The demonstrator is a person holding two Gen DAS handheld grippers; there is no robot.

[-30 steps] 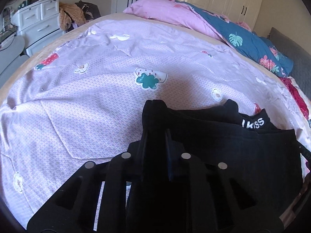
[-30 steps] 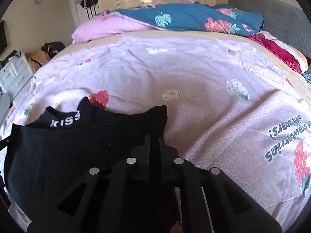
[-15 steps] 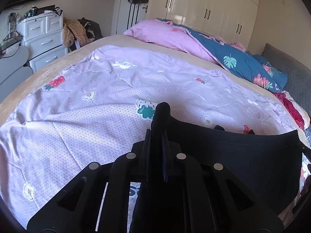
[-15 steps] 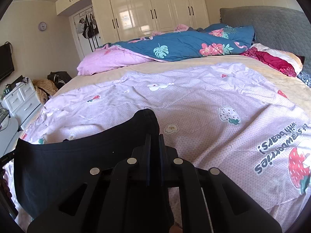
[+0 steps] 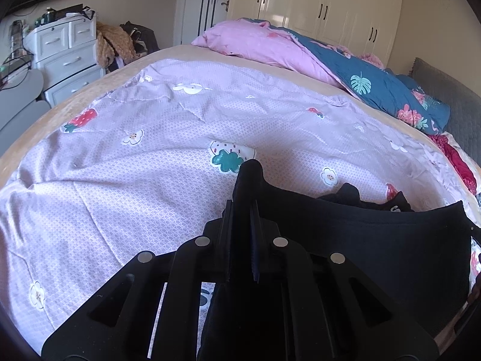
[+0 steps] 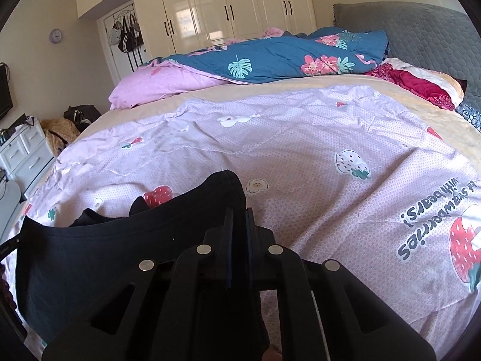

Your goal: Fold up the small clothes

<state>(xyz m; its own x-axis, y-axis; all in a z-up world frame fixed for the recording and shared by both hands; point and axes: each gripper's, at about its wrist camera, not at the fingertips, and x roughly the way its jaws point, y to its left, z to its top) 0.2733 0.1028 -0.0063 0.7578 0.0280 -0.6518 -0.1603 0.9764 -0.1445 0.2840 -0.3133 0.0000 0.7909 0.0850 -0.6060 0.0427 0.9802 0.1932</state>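
Left wrist view: the left claw is being kept clamped tight on one corner of the black garment, a bunched tip of cloth poking out past the fingertips toward 12 o'clock. The fabric is being stretched from the claw toward 3 o'clock, lifted above the lilac quilt on the bed. More black cloth is lying behind the top edge at about 2 o'clock.

Right wrist view: the right claw is being kept fully closed on the opposite corner of the black garment. The cloth is being held taut toward 9 o'clock, above the lilac quilt.
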